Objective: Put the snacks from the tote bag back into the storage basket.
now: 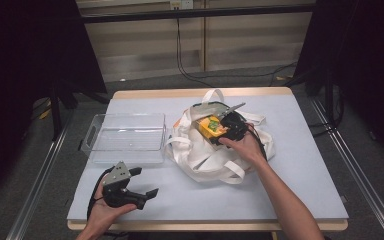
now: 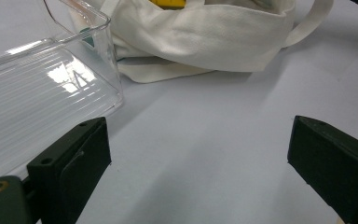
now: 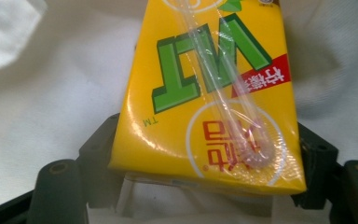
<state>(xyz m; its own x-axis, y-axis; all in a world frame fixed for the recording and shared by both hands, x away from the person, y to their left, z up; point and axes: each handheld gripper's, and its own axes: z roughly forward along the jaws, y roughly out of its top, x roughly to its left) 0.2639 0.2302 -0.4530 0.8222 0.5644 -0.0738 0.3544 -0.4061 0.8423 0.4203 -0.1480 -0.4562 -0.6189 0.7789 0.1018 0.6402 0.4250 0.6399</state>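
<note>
bare table (image 1: 260, 195) ahead, bin (image 1: 127, 137) left

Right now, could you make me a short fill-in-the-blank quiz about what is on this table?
1. The right tool grips a drink carton whose main colour is ____.
2. The carton sits over a white cloth ____.
3. Left of the bag lies a clear plastic ____.
4. The left tool has its jaws ____, holding nothing.

Missing words: yellow; bag; tray; open

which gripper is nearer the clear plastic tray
Left. The left gripper sits open just in front of the clear plastic tray, near its front edge. The right gripper is over the white tote bag, clamping a yellow drink carton.
</note>
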